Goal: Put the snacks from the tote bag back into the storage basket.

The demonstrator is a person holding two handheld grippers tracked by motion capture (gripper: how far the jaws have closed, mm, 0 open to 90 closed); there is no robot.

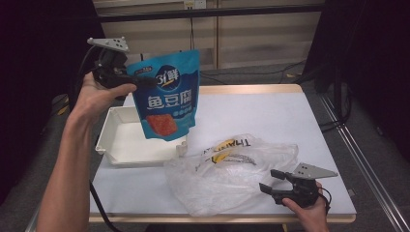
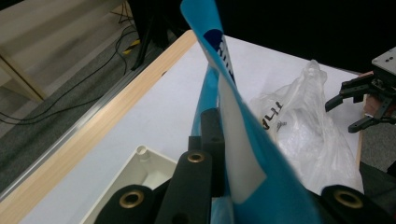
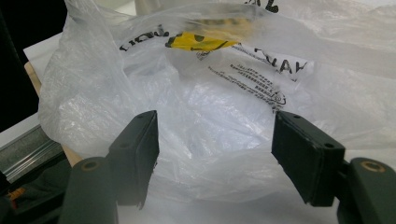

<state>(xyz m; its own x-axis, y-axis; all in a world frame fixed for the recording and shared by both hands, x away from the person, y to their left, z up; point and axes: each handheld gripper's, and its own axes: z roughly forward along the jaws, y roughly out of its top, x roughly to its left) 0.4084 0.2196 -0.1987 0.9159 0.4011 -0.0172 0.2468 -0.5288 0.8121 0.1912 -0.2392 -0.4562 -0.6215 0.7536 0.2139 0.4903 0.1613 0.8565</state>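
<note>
- Nearest to the high camera is the person's left forearm, which rises to the left gripper (image 1: 145, 82); this gripper is clamped on the upper left edge of a blue snack pouch (image 1: 168, 96).
- In the left gripper view, the pouch (image 2: 243, 140) passes between the black jaws, which are pressed together on it.
- At this moment the pouch hangs in the air, above the right end of the white tray (image 1: 121, 145) and clear of the table (image 1: 270, 116).
- Beside the tray, a thin plastic bag (image 1: 232, 174) lies crumpled on the table.
- Near the front edge of the table, the right gripper (image 1: 271, 181) rests with its jaws wide apart and nothing between them; it points at the bag (image 3: 210, 116).
- My judgement: lifting the pouch is done. What is left is to set it down, probably in the tray, though I cannot tell the goal for sure.
</note>
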